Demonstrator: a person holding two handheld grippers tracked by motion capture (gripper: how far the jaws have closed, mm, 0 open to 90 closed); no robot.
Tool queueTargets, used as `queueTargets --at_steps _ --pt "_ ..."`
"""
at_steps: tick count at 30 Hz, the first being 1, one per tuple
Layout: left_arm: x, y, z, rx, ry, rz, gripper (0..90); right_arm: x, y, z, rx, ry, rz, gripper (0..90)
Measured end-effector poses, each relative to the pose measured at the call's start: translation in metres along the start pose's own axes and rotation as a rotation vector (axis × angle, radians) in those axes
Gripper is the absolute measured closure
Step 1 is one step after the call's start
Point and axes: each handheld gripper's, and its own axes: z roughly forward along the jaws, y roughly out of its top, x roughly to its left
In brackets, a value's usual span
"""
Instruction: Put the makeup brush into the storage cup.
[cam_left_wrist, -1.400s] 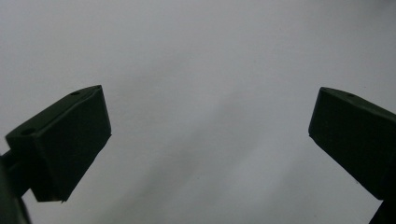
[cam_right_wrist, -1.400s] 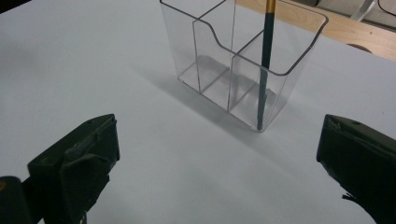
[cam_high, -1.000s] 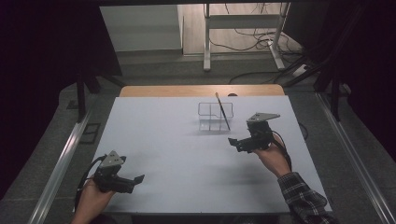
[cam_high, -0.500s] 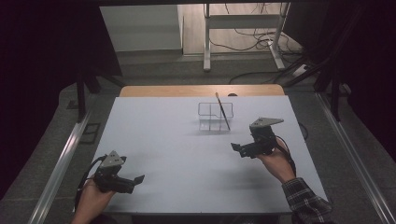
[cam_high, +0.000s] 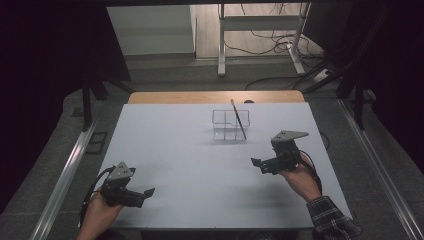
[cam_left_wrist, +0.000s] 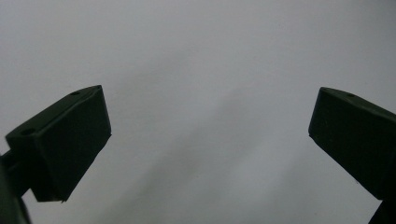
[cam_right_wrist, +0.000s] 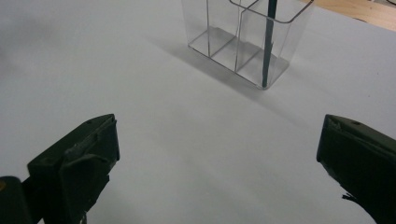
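The clear organizer (cam_high: 230, 125) stands near the far edge of the desk (cam_high: 190, 165), a little right of the middle. It has several compartments, and 1 dark pen (cam_high: 238, 119) leans in its right-hand end, tip down on the floor of that cell and top tilted toward the far edge. In the right gripper view the pen (cam_right_wrist: 268, 42) stands in the compartment nearest the corner of the organizer (cam_right_wrist: 243, 39) that faces the camera.

The right gripper (cam_high: 261, 165) hovers over the right half of the desk, near the organizer but apart from it. Its jaws are spread wide and hold nothing; they point at the organizer's base. The left gripper (cam_high: 146, 194) sits by the near left corner, well apart from everything, its claw also released and empty over bare surface.

Judging from this, the pen is placed and the right hand is free of it. The main risk is the organizer itself: it looks light and clear, so its walls are hard to read against the pale desk. A jaw swinging across at this height could clip the near wall and slide or tip it, and the leaning pen would fall out. The pen's tilt also puts its top outside the rim, where a passing jaw or cable could catch it.
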Motion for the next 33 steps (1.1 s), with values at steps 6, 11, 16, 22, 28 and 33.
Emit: queueTargets --at_steps 6,11,16,22,28,33 --pt "0.000 0.000 0.000 -0.002 0.000 -0.002 0.0 0.000 -0.004 -0.005 0.001 -0.004 -0.001 0.0" --pt "0.000 0.000 0.001 -0.001 0.000 -0.001 0.0 0.000 -0.008 -0.009 0.001 -0.009 0.001 0.0" --pt "0.000 0.000 0.001 0.001 0.000 0.000 0.0 0.000 -0.012 -0.014 0.001 -0.012 0.007 0.0" --pt "0.000 0.000 0.001 0.001 -0.001 -0.001 0.0 0.000 -0.017 -0.019 -0.001 -0.018 0.007 0.0" --pt "0.000 0.000 0.001 0.001 -0.001 -0.002 0.0 0.000 -0.021 -0.024 0.000 -0.024 0.010 0.0" --pt "0.000 0.000 0.001 0.002 -0.001 -0.002 0.0 0.000 -0.025 -0.027 0.000 -0.028 0.010 0.0"
